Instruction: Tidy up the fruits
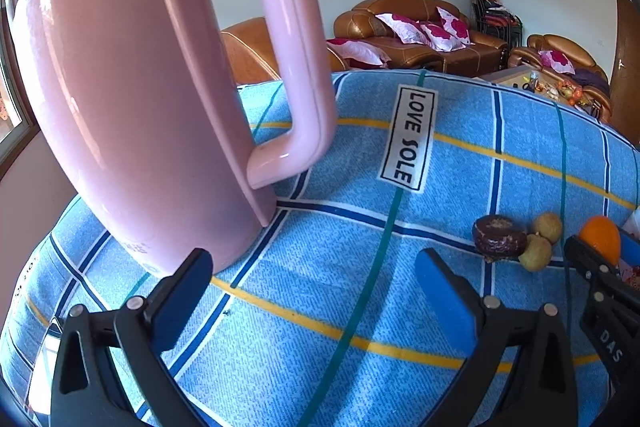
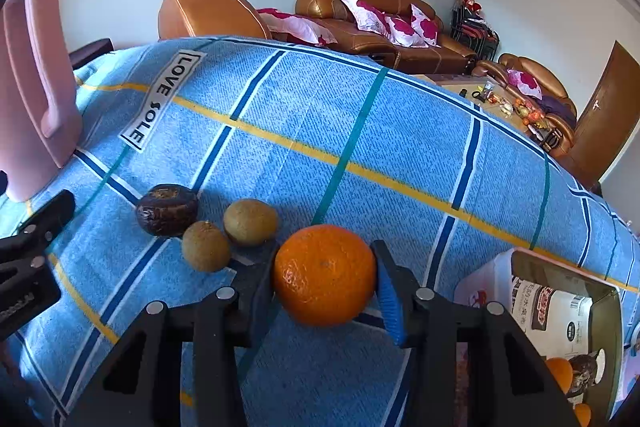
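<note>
Since the cardboard box point(image 2: 560, 311) already holds fruit, we clamp our right gripper point(image 2: 325, 281) on the round orange mandarin point(image 2: 325, 275) to carry it over, left gripper point(image 1: 316, 291) spread wide and idle.

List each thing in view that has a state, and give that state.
right gripper: shut on the orange
left gripper: open, holding nothing
two kiwis: loose on the cloth, touching
dark fruit: loose on the cloth
box: open, fruit inside
pink kettle: upright, lid shut
</note>
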A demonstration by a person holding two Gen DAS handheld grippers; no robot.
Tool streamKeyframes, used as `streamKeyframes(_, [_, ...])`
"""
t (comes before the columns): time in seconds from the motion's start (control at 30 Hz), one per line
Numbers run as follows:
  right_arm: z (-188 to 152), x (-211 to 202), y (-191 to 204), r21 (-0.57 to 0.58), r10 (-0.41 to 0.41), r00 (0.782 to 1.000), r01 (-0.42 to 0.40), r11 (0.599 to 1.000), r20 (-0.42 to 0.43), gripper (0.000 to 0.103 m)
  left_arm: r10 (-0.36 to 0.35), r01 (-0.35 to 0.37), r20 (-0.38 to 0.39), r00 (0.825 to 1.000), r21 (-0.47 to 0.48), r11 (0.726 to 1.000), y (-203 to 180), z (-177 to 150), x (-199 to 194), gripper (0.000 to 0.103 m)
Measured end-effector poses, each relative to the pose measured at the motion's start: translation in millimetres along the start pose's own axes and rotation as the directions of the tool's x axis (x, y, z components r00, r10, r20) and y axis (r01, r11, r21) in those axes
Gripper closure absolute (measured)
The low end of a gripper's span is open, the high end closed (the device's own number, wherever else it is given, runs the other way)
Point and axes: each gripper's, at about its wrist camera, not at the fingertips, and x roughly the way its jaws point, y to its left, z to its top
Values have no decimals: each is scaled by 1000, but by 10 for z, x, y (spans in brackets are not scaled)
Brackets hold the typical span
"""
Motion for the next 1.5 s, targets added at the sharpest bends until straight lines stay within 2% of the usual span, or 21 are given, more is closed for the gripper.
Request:
streamKeyframes(0.13, [-165, -385, 20, 66, 32, 990, -42, 997, 141, 55, -34, 33, 24, 999, 17, 999, -45, 8, -54, 0])
streamKeyframes(0.2, [-252, -575, 36, 88, 23, 977, -43, 995, 213, 55, -83, 82, 36, 996, 15, 997, -50, 2, -94, 0])
streamKeyframes(0.3, [-354, -764, 35, 107, -3, 960, -28, 994, 279, 55, -169, 169, 39, 985, 8, 986, -82, 10, -131, 0])
streamKeyframes(0.4, [-402, -831, 0, 125, -7, 954, -32, 992, 300, 55, -216, 215, 38, 976, 23, 976, -153, 7, -138, 3])
streamKeyframes(0.5, [-393, -781, -92, 142, 17, 957, -60, 988, 288, 55, -248, 248, -5, 969, 39, 968, -269, 26, -67, 12])
streamKeyframes(0.6, [-398, -745, -145, 160, 36, 960, -83, 984, 278, 55, -314, 316, -52, 948, 23, 949, -373, 78, 21, 19])
streamKeyframes(0.67, [-406, -717, -172, 169, 47, 962, -94, 981, 268, 55, -343, 346, -68, 937, 23, 938, -453, 119, 47, 19])
streamKeyframes(0.8, [-410, -657, -221, 193, 62, 966, -112, 975, 251, 55, -324, 329, -81, 943, 57, 943, -614, 198, 138, 19])
streamKeyframes(0.9, [-414, -627, -266, 211, 66, 968, -119, 970, 240, 55, -299, 305, -116, 947, 42, 951, -635, 258, 270, 19])
streamKeyframes(0.97, [-402, -611, -279, 215, 71, 969, -123, 969, 235, 55, -291, 298, -161, 943, 21, 954, -622, 268, 390, 20])
streamKeyframes(1.07, [-397, -594, -287, 212, 76, 971, -126, 969, 228, 55, -293, 298, -155, 944, 14, 954, -593, 272, 396, 20])
streamKeyframes(1.1, [-394, -584, -288, 210, 79, 971, -127, 969, 225, 55, -286, 292, -155, 946, 22, 956, -594, 249, 383, 22])
streamKeyframes(1.17, [-392, -572, -287, 208, 78, 972, -125, 970, 221, 55, -276, 285, -148, 950, 44, 957, -605, 232, 342, 37])
streamKeyframes(1.2, [-392, -574, -286, 208, 79, 972, -127, 970, 222, 55, -275, 285, -143, 951, 54, 957, -609, 220, 316, 52])
streamKeyframes(1.23, [-389, -570, -286, 209, 79, 972, -126, 970, 222, 55, -273, 283, -139, 952, 59, 957, -605, 213, 296, 58])
streamKeyframes(1.3, [-391, -569, -279, 209, 77, 972, -124, 970, 223, 55, -289, 297, -132, 948, 47, 954, -563, 201, 265, 58])
streamKeyframes(1.37, [-407, -567, -266, 209, 75, 971, -123, 970, 227, 55, -295, 298, -87, 951, 23, 954, -482, 223, 206, 59])
streamKeyframes(1.43, [-408, -571, -262, 209, 72, 970, -122, 970, 232, 55, -253, 253, 1, 967, 13, 967, -420, 216, 45, 58])
streamKeyframes(1.5, [-430, -605, -249, 207, 66, 967, -119, 971, 246, 55, -217, 215, 93, 972, 26, 976, -395, 199, -118, 58])
